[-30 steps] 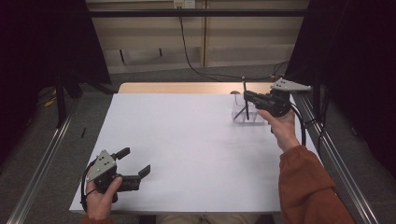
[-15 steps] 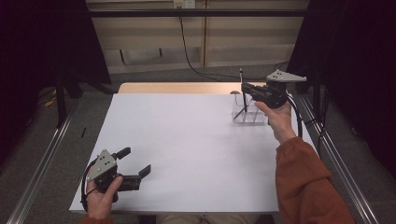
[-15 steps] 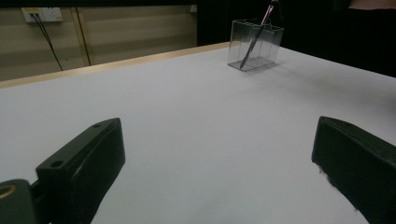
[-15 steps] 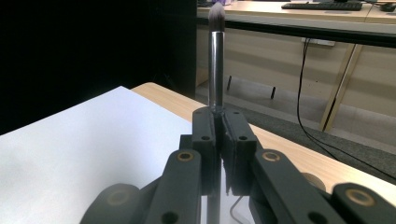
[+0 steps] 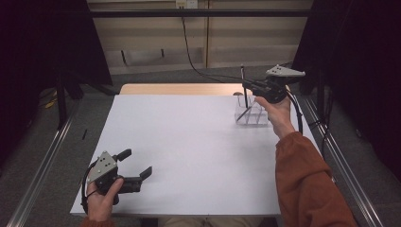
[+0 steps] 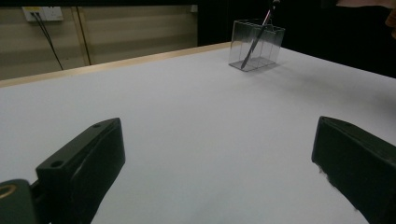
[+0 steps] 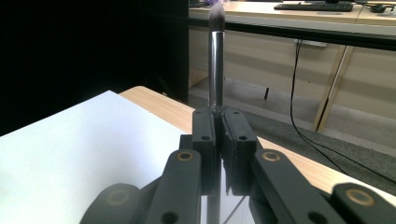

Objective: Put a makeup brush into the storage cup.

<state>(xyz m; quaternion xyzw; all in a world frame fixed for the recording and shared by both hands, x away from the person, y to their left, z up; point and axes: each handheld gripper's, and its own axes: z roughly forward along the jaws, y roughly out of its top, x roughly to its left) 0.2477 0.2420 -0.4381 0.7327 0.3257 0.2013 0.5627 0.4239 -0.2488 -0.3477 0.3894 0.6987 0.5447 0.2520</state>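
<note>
Left gripper [image 5: 137,163] rested low on the white rectangular table top [image 5: 189,151] near the front left corner, held in the person's left hand [image 5: 101,196]. Its two black jaws stood wide apart with nothing between them; in the left gripper view only bare table surface lay in the gap. Grey three-cornered plate on top of it faced up.

Centre of the table was bare white surface, with a strip of light wooden edge [image 5: 179,89] along the far side.

Clear plastic rectangular box with inner compartments [image 5: 251,113] stood upright near the far right of the table. One thin dark stick-like tool [image 5: 244,113] leaned tilted inside it; which compartment could not be told. The same box [image 6: 257,44] showed in the left gripper view, well apart from the left gripper, with the leaning tool [image 6: 256,42] in it.

Right gripper [image 5: 247,86] was held above the clear box by the right hand [image 5: 276,111], orange-red sleeve [image 5: 307,184] behind it. Its jaws were pressed together on a slim make-up brush with a shiny dark metal handle [image 7: 215,65] and a soft purplish-grey tuft at the top. The brush stood upright, tuft upward, its lower end over the box. In the high view the brush [image 5: 243,80] showed as a thin vertical dark line just above the box
</note>
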